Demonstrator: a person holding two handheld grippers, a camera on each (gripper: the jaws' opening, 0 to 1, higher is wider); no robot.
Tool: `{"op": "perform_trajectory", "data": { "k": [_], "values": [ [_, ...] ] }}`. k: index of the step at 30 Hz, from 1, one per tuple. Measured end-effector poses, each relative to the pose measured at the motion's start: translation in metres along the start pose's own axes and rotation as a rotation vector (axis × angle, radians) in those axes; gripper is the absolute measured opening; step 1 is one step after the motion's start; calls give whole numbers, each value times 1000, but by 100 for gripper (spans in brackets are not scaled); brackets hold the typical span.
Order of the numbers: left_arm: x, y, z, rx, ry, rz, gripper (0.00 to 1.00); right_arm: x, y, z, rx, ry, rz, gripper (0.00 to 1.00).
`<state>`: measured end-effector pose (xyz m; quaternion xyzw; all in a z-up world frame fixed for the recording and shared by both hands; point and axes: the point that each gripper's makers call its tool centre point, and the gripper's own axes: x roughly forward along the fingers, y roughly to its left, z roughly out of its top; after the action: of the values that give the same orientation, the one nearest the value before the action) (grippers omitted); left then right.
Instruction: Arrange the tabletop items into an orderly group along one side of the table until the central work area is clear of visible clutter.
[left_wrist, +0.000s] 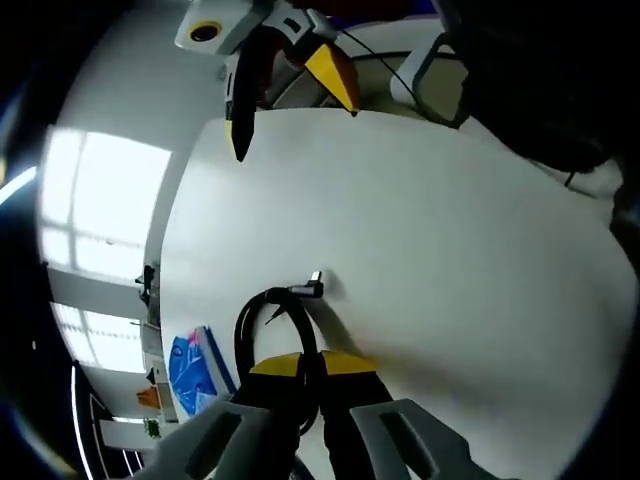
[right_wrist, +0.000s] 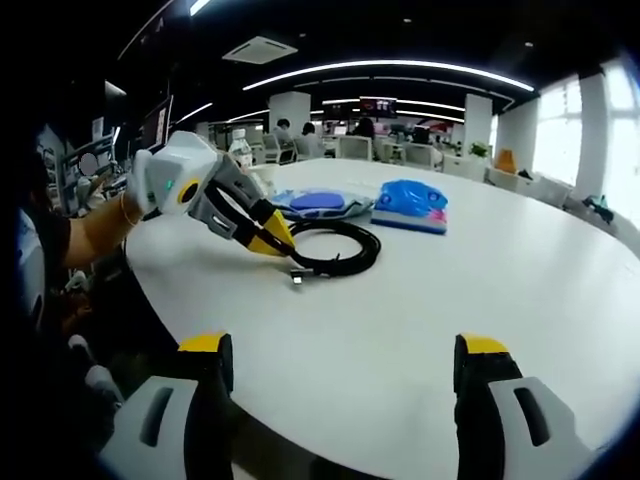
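Left gripper clamped on the cable, right gripper spread wide

On the white table (right_wrist: 520, 290), the left gripper (right_wrist: 270, 240) pinches the coiled black cable (right_wrist: 340, 250); the right gripper (right_wrist: 340, 365) hangs agape nearby. Beyond lie a blue packet (right_wrist: 410, 205) and blue pouch (right_wrist: 320, 203).

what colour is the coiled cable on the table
Black, with a silvery plug end. The cable shows best in the right gripper view.

Beyond the table's far edge: office chairs (right_wrist: 352, 146), seated people (right_wrist: 307, 135), white pillars (right_wrist: 478, 120), bright windows (right_wrist: 573, 120), curved ceiling lights (right_wrist: 390, 66).
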<state>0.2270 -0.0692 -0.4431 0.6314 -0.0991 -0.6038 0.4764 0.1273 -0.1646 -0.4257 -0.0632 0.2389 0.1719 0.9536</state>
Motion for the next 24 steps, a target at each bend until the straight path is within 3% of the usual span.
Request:
{"op": "perform_trajectory", "data": {
  "k": [24],
  "values": [
    [10,11,-8,-11,18,14,3,1,-5,-3,5,14,-5,87]
  ]
}}
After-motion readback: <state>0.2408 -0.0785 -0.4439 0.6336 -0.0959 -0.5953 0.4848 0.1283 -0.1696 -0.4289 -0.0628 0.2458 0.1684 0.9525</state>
